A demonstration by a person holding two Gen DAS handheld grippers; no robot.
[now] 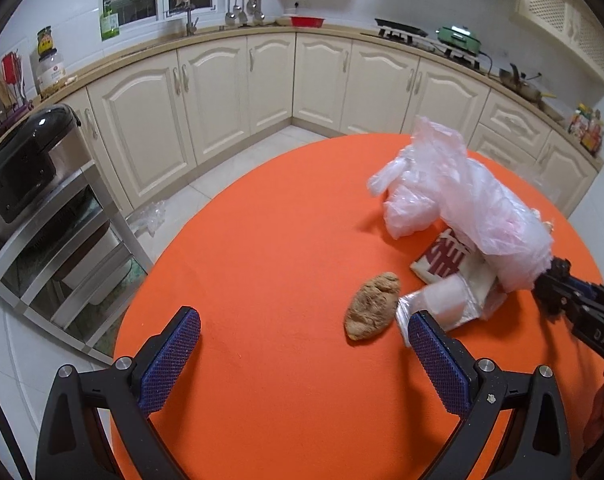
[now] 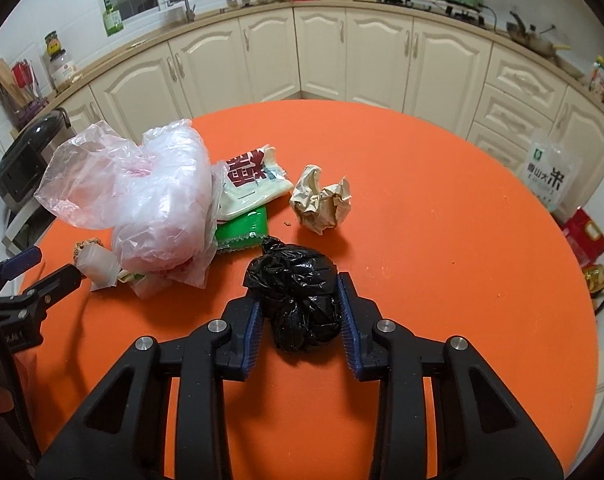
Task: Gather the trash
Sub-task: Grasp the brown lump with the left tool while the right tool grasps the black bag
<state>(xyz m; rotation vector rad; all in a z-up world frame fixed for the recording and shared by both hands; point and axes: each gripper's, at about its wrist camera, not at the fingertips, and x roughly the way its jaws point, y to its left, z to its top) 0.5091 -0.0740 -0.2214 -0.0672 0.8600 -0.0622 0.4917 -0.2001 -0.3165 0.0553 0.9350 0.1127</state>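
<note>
Right wrist view: right gripper [image 2: 300, 322] sits low centre of frame, blue pads [image 2: 346, 320] pressed against both sides of a knotted black trash bag [image 2: 298, 300] resting on the orange table [image 2: 441, 248], so it's pinching the bag. Just above it, mid-frame: crumpled beige paper wad [image 2: 321, 200], apart from the bag. Upper left of that: white wrapper with red characters [image 2: 254, 184] lying over a green packet [image 2: 242, 232], both partly under a translucent pink plastic bag [image 2: 142, 208] at left. Small clear plastic piece [image 2: 98, 268] at the pink bag's lower left edge, near the left gripper tips at far left. Left wrist view: left gripper [image 1: 305, 354] at bottom of frame, jaws spread wide, nothing between them, hovering over bare table. Brown lumpy bread-like piece [image 1: 371, 306] lies just beyond the right-hand finger, beside the clear plastic piece. Pink bag piled at right of frame, covering most of the red-character wrapper; right gripper's tip pokes in from the right edge under it. Kitchen cabinets [image 1: 230, 92] along the top.
</note>
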